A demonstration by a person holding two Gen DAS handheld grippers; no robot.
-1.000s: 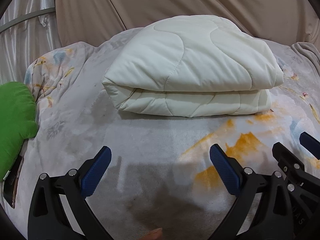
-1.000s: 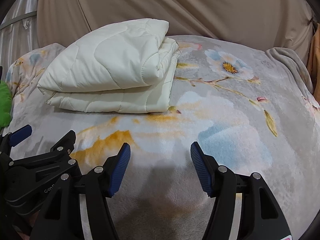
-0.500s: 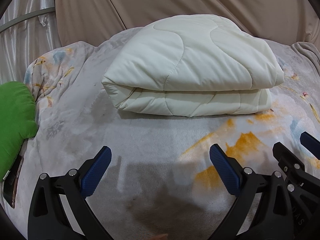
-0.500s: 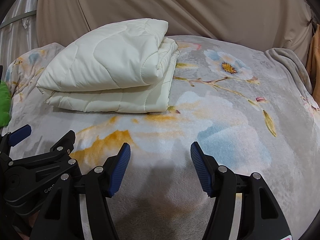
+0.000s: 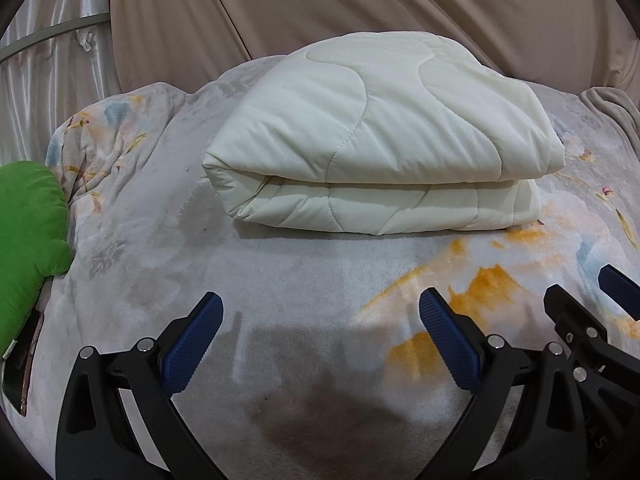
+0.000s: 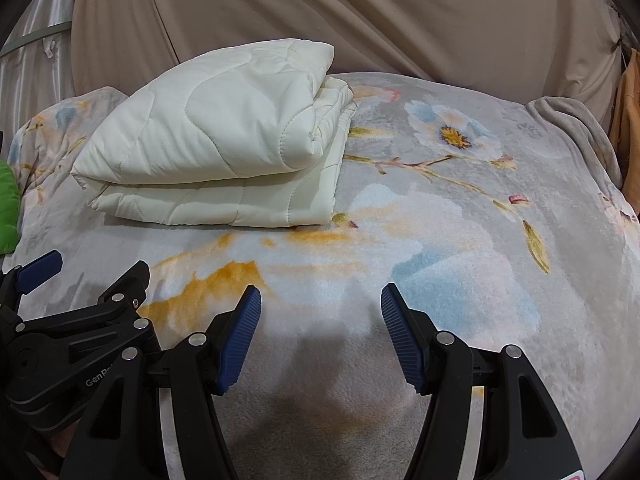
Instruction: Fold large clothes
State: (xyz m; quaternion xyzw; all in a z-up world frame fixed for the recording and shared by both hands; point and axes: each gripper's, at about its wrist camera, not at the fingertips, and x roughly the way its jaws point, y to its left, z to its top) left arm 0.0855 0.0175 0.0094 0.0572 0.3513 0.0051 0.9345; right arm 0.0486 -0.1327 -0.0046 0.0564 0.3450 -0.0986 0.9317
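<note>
The cream quilt [image 5: 376, 136] is lying folded into a thick bundle on the floral blanket [image 5: 304, 280], toward the far side near the beige drape [image 5: 360, 8]; from the right wrist view the quilt [image 6: 216, 144] is sitting left of centre, its layered edges facing right. Left gripper [image 5: 320, 344] is hovering over bare blanket, jaws spread wide, holding nothing — well apart from the quilt. Right gripper [image 6: 320, 340] is doing likewise just beside it, jaws wide and empty. A green cushion [image 5: 28, 240] is resting at the blanket's left edge, with a dark flat object [image 5: 24, 376] below it — identity unclear.
</note>
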